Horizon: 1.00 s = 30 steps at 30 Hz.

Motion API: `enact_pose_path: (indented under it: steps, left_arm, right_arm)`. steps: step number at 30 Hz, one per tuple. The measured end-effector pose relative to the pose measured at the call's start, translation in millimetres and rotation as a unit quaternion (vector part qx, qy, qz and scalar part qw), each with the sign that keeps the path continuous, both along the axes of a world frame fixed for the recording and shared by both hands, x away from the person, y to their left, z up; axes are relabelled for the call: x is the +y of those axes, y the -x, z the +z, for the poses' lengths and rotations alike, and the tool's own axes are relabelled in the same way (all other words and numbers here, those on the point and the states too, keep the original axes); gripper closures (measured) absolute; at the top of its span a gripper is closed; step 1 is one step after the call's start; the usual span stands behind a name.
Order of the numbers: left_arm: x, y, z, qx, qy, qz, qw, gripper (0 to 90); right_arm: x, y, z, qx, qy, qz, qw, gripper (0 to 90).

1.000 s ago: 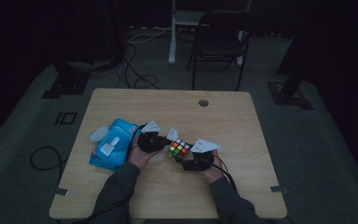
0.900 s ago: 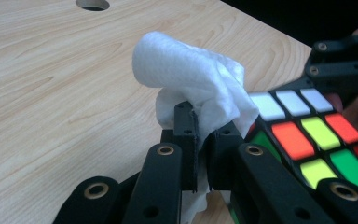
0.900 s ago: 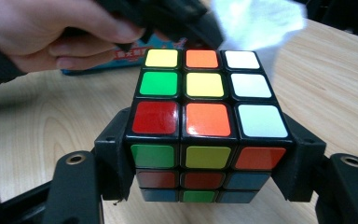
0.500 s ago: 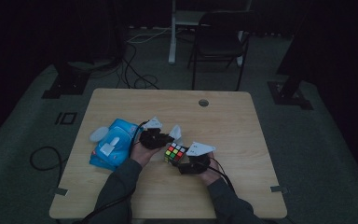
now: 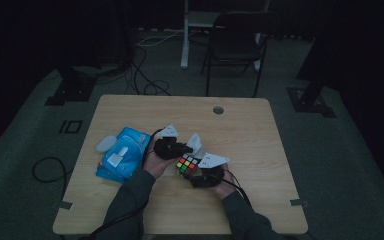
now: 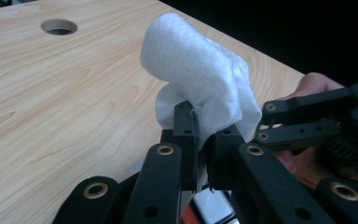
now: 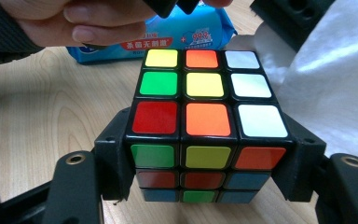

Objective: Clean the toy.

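Beside a blue wet-wipe pack (image 5: 122,157) on a wooden table (image 5: 250,125), the right gripper (image 7: 207,175) clamps a scrambled Rubik's cube (image 7: 200,116) by two opposite sides, holding it just right of the pack. The left gripper (image 6: 200,135), between pack and cube, pinches a folded white wipe (image 6: 200,79) in closed jaws.

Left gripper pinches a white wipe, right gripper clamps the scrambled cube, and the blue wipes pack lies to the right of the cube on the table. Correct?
Not quite: the blue wipes pack lies left of the cube, as the high view shows. The rest holds.
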State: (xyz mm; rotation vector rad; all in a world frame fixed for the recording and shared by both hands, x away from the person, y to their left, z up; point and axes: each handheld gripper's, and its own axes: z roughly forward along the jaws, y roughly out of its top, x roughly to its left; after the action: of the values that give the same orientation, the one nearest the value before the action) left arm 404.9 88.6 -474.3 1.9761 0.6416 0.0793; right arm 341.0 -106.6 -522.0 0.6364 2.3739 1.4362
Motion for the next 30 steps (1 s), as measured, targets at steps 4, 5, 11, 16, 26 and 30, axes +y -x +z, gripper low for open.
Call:
enact_pose_path:
  steps: [4, 5, 11, 16, 26, 30]
  left_arm:
    - [-4.8, 0.7, 1.1, 0.002, 0.003, -0.01, 0.9999, 85.3]
    - [-5.7, 0.5, 1.1, 0.002, 0.002, -0.011, 0.9999, 85.3]
    - [-9.6, 0.5, 1.5, 0.003, 0.003, -0.018, 0.9998, 85.3]
    - [-10.2, -0.1, 0.6, 0.004, 0.0, -0.018, 0.9998, 85.2]
    - [-3.5, -4.0, -2.6, 0.009, -0.006, -0.002, 0.9999, 85.3]
    - [2.5, -5.8, -2.3, 0.01, -0.004, 0.007, 0.9999, 85.3]
  right_arm:
    - [0.1, 0.1, -0.3, 0.001, 0.0, -0.001, 1.0, 34.2]
    - [0.1, 0.2, -0.1, 0.0, 0.0, -0.001, 1.0, 34.2]
    - [0.5, 0.5, -0.2, 0.0, 0.0, 0.0, 1.0, 34.2]
    - [0.3, 0.6, 0.2, 0.0, 0.0, -0.001, 1.0, 34.2]
    - [0.0, 0.4, 0.3, -0.001, 0.001, -0.001, 1.0, 34.2]
    - [-1.0, 0.0, 0.8, -0.003, 0.001, -0.002, 1.0, 34.2]
